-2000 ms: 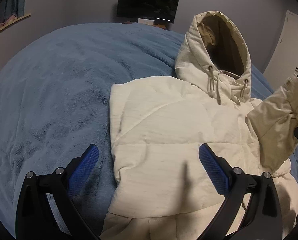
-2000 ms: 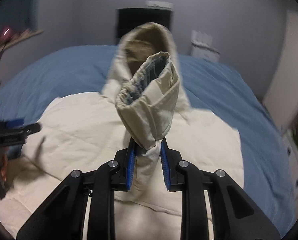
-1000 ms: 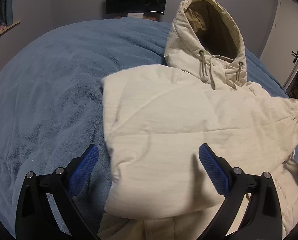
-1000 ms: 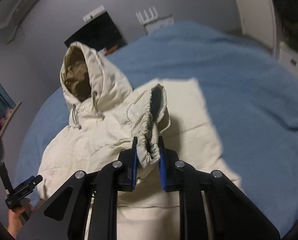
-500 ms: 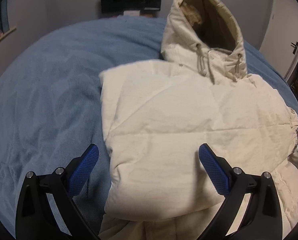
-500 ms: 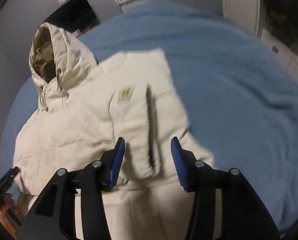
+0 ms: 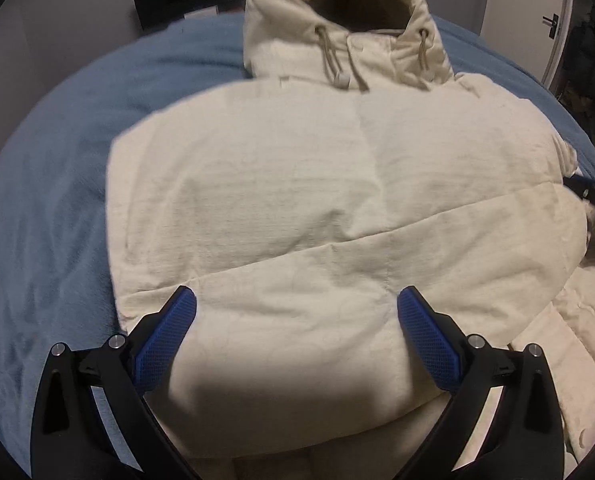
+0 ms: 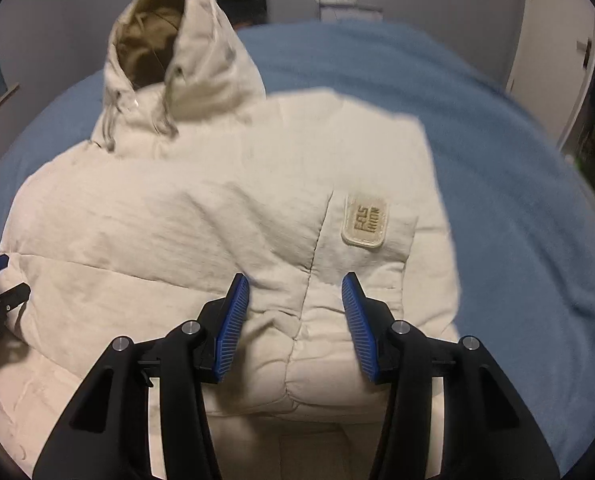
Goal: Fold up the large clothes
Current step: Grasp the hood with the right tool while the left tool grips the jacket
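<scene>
Right wrist view: both the right gripper (image 8: 293,320) and left gripper (image 7: 293,334) hover released over the cream puffy hooded jacket (image 8: 217,216) just ahead; its folded sleeves, seemingly unpinned, may spring open.

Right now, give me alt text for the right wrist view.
A cream hooded puffer jacket lies on a blue blanket, sleeves folded across its front, a logo patch facing up. The open right gripper hovers over it, holding nothing.

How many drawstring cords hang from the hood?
2: one cord on the left of the hood collar, one cord on the right. More may be hidden.
</scene>
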